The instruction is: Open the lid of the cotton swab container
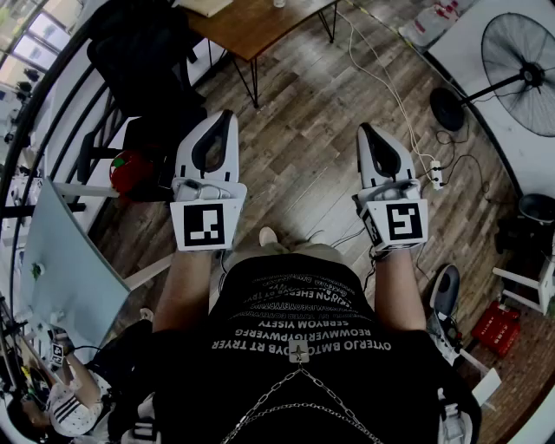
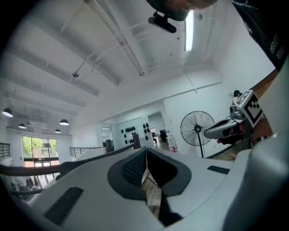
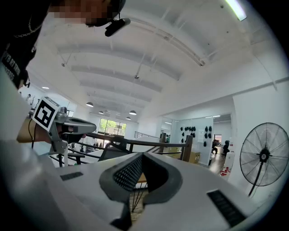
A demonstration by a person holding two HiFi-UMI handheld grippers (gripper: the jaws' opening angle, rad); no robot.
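No cotton swab container shows in any view. In the head view my left gripper and my right gripper are held side by side in front of the person's body, above the wood floor. Both point forward and level. In the left gripper view the jaws of the left gripper meet with nothing between them. The right gripper also has its jaws together and empty in its own view. Each gripper appears from the side in the other's view: the right gripper and the left gripper.
A wooden table on thin black legs stands ahead, with a black chair to its left. A standing fan is at the far right, and a cable runs to a power strip. A pale tabletop lies at the left.
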